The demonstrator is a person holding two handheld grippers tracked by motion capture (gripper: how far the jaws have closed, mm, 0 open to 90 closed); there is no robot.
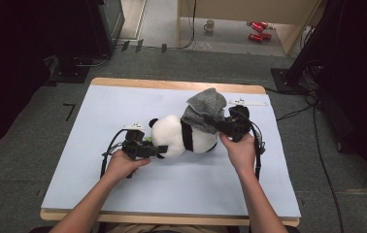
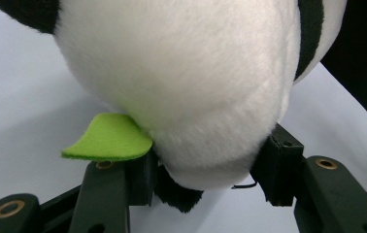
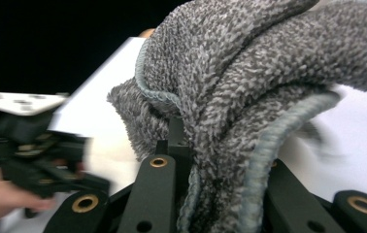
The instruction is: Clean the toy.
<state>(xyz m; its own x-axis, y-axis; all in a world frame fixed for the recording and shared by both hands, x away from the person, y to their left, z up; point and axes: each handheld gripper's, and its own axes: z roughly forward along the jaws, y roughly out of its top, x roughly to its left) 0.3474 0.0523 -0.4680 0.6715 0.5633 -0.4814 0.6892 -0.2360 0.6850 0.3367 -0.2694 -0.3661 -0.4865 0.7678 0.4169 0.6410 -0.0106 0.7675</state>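
- No text, label, brand or number can be read in the high view — the white strip (image 1: 247, 102) at the far edge of the table (image 1: 123, 194) carries small dark marks, too small to read.
- The red things (image 1: 258, 28) on the floor far behind are too small to read.
- The two gripper views show no writing.

one plush panda (image 1: 181, 135), one grey towel (image 1: 205, 109), two claws.

A mug (image 1: 209, 25) and 2 red cans (image 1: 259, 29) lie on the floor beyond the table (image 1: 123, 87).
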